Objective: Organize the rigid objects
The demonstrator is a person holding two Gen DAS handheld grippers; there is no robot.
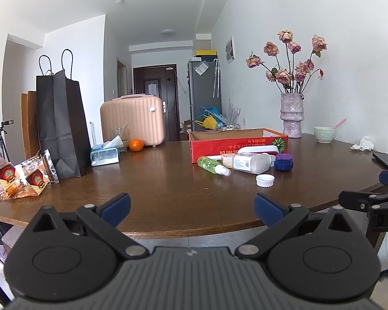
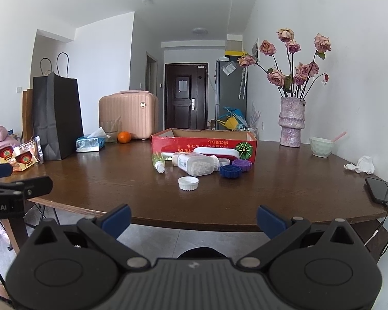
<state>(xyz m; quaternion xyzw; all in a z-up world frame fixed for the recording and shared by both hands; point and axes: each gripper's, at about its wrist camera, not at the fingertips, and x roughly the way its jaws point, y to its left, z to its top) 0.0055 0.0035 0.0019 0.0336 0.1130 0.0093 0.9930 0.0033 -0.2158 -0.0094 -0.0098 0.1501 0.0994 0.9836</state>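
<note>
Both grippers, left [image 1: 191, 208] and right [image 2: 192, 218], are held spread apart, empty, at the tabletop's [image 2: 116, 180] near edge. Bottles [image 2: 196, 164] and lids [image 2: 188, 183] are clustered mid-table, against the red cardboard box [image 2: 188, 146].

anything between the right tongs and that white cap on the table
Nothing visible. The right tongs are open at the near table edge, and only bare table lies between them and the white cap. The bottles and red box sit behind the cap.
</note>
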